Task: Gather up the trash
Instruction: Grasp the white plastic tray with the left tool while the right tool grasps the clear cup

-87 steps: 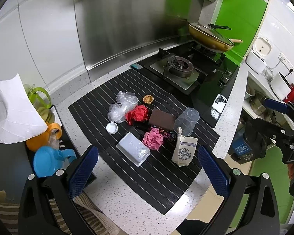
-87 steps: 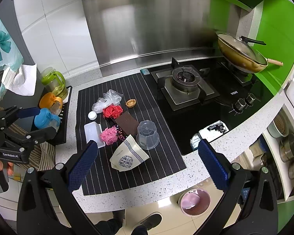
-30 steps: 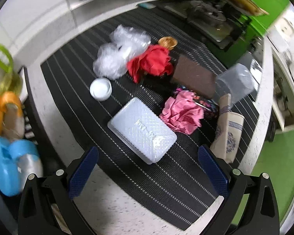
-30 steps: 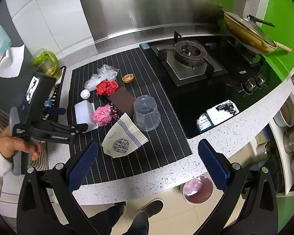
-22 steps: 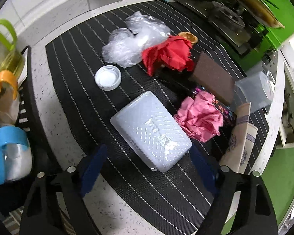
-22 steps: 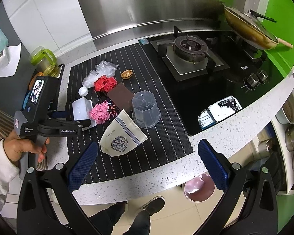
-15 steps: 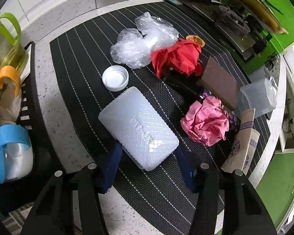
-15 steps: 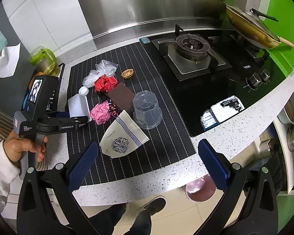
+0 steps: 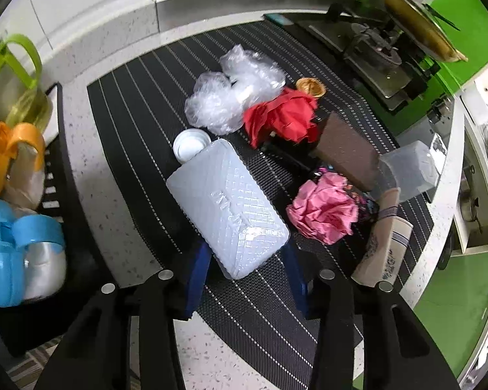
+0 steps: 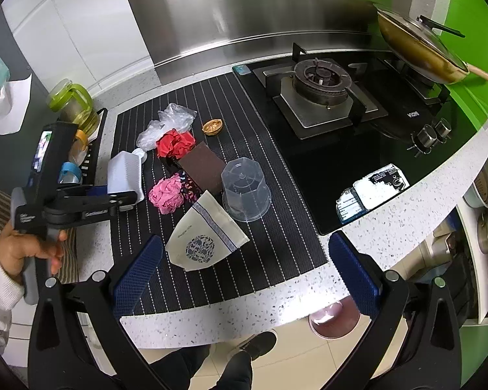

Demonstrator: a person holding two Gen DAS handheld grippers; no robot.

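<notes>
Left wrist view: left gripper (image 9: pixel 247 266) jaws just closed onto white plastic box (image 9: pixel 226 206) beside pink paper wad (image 9: pixel 323 211); first trash pickup likely secured. Right gripper (image 10: pixel 240 268) jaws wide, empty.

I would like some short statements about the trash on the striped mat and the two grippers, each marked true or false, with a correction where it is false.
1. The left gripper has its pads on both sides of the white plastic box. True; its jaws have just been closing on it.
2. The right gripper holds the paper bag. False: it is open and holds nothing; the bag lies on the striped mat.
3. The clear plastic tub stands upside down on the mat. True.
4. The pink crumpled paper lies inside the white box. False: it lies on the mat beside the box.
5. The pan sits on the stove with a lid on it. True.
</notes>
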